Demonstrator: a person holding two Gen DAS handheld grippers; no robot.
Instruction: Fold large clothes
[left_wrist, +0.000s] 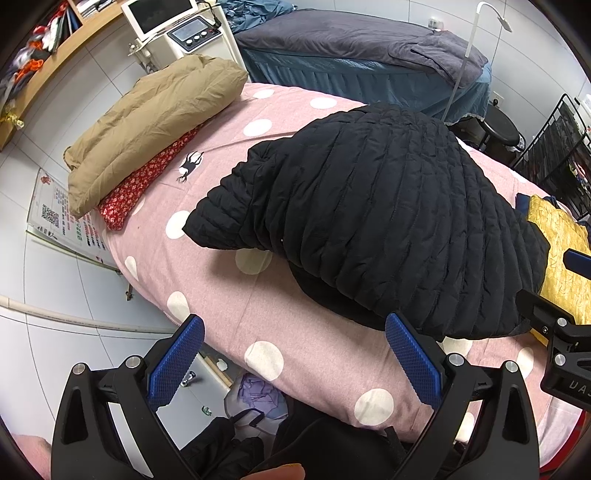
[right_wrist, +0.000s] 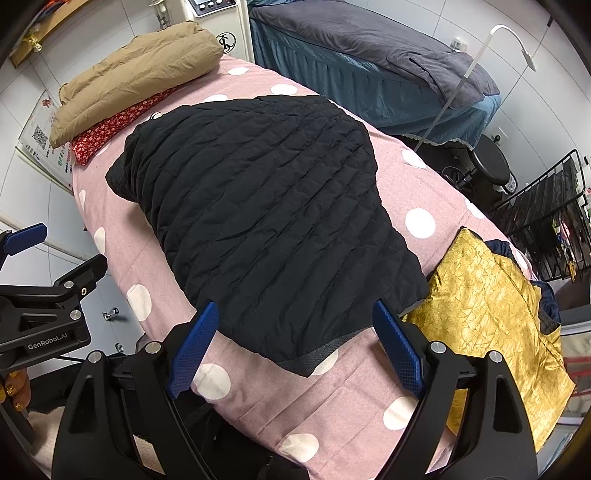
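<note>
The black quilted jacket (right_wrist: 266, 221) lies folded on the pink polka-dot bed cover (right_wrist: 351, 398), its hem corner toward the near edge of the cover. In the left wrist view a sleeve end (left_wrist: 218, 218) sticks out from the jacket toward the cover's left side. A tan padded coat (left_wrist: 155, 122) sits folded at the cover's far left corner on top of a red floral cloth (left_wrist: 140, 184). A gold crinkled cushion (right_wrist: 491, 325) lies against the jacket's right edge, at the right side of the cover. The left gripper (left_wrist: 293, 360) hangs over the cover's near edge with its 2 blue pads spread wide and nothing between them. The right gripper (right_wrist: 295, 345) is likewise spread wide above the jacket's hem, clear of the fabric.
</note>
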